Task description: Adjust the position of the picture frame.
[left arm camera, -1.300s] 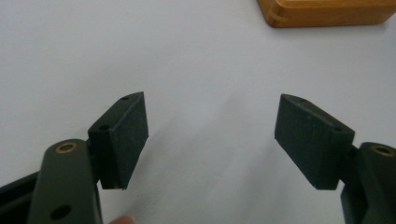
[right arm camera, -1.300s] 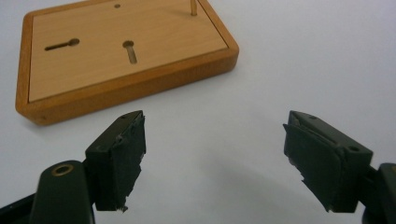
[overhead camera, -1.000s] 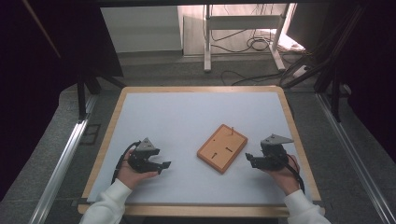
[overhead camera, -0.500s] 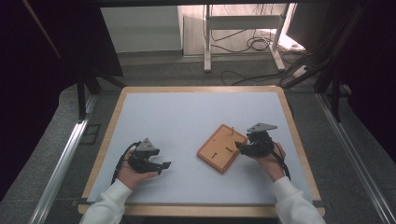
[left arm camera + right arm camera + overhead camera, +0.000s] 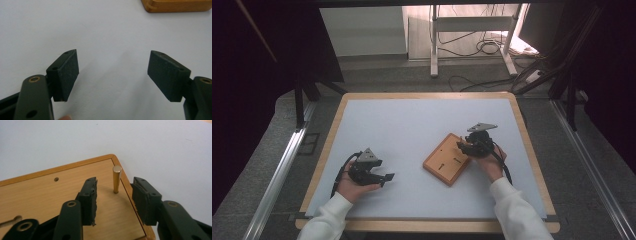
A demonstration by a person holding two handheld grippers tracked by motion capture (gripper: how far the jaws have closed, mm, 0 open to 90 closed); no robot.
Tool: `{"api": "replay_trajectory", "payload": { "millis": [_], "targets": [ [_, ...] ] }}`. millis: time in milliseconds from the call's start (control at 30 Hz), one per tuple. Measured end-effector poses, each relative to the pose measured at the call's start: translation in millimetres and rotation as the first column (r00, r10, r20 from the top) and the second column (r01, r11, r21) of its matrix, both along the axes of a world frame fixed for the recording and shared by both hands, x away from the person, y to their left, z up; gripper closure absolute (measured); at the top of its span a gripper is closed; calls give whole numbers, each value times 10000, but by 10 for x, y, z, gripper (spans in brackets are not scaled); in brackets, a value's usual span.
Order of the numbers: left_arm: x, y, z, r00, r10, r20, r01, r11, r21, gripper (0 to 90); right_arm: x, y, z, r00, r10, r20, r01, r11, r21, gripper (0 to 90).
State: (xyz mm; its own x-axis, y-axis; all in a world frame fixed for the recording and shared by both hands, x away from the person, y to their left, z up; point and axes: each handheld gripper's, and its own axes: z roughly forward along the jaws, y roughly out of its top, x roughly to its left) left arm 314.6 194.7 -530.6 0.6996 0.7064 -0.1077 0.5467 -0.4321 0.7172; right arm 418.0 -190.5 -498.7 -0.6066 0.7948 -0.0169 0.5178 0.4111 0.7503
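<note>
High view: your right gripper (image 5: 465, 146) sits over the far right corner of the wooden board (image 5: 447, 159), which lies tilted on the white table (image 5: 402, 130), right of centre. Your left gripper (image 5: 384, 177) rests well apart from the board, near the front left.

Left gripper view: the pads (image 5: 68, 72) stand wide apart over bare table, nothing between them; a corner of the wooden board (image 5: 175, 5) shows at the top edge.

Right gripper view: a brass pin (image 5: 116, 178) stands upright in the board (image 5: 50, 195), just beside its rounded corner. Your right gripper (image 5: 113, 195) has just been closing its jaws; they are half shut, and the pin stands just ahead of the gap between the pads, touching neither.

Step in hand: by the look of it, you are lining up to grasp the pin.

Next move: push forward a little so the pads flank the shaft, close on it squarely, then lift straight along its axis. A sideways pull could jam it or shift the board.
</note>
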Motion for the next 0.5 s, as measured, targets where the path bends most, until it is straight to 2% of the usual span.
{"api": "replay_trajectory", "payload": {
  "millis": [267,333,367,400,500],
  "targets": [
    [2,2,-5,10000,18,-30,-18,10000,-12,249,106,68,-59,9999,-121,-6,121,9992,372,691],
    [2,2,-6,10000,13,-31,-13,10000,-7,249,110,85,-72,9998,-157,75,154,9991,383,750],
    [2,2,-6,10000,13,-31,-13,10000,-7,249,110,85,-72,9998,-157,75,154,9991,383,750],
    [3,5,-6,10000,18,-24,-18,10000,-25,249,111,95,-77,9996,-180,195,172,9990,404,804],
    [7,8,-9,10000,25,-40,-25,10000,-34,249,117,95,-83,9996,-215,207,208,9992,354,822]
  ]
}}
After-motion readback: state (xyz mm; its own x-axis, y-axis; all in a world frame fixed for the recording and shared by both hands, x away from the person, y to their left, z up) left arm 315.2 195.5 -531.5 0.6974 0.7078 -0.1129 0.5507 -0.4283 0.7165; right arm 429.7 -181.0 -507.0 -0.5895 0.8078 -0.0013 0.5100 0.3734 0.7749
